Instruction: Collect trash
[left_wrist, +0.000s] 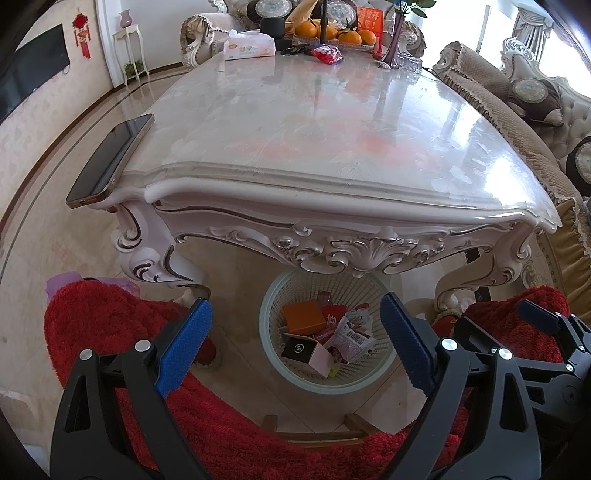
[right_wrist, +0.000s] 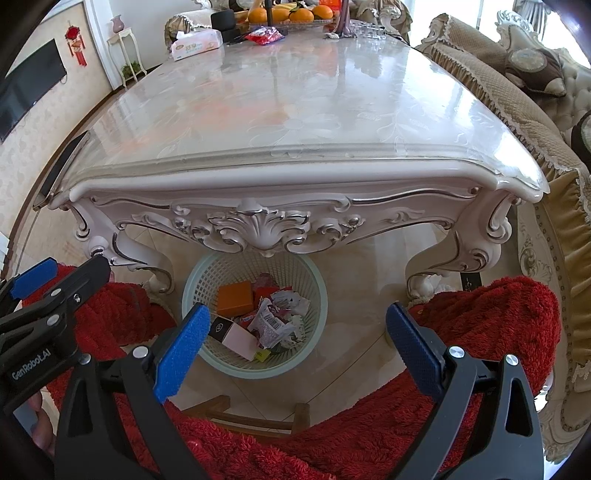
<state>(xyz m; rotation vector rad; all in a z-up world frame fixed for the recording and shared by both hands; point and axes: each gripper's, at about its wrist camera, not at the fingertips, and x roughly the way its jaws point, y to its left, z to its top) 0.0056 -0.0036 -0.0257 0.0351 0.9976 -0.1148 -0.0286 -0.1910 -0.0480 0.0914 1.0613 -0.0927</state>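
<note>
A pale green mesh waste basket (left_wrist: 271, 354) stands on the floor under the table's near edge; it also shows in the right wrist view (right_wrist: 314, 291). It holds an orange box (left_wrist: 303, 316), a black and pink box (left_wrist: 306, 350) and crumpled wrappers (left_wrist: 351, 338). My left gripper (left_wrist: 297, 325) is open and empty, above and in front of the basket. My right gripper (right_wrist: 298, 326) is open and empty, beside it over the basket. A red snack wrapper (left_wrist: 327, 54) lies at the table's far end.
An ornate white marble-top table (left_wrist: 314, 122) fills the view. A phone (left_wrist: 110, 158) lies on its left near corner. A tissue box (left_wrist: 249, 47), a fruit tray with oranges (left_wrist: 332, 35) and a vase (left_wrist: 393, 40) stand at the far end. Sofas (left_wrist: 535, 122) are on the right. Red fleece-clad legs (left_wrist: 110, 332) flank the basket.
</note>
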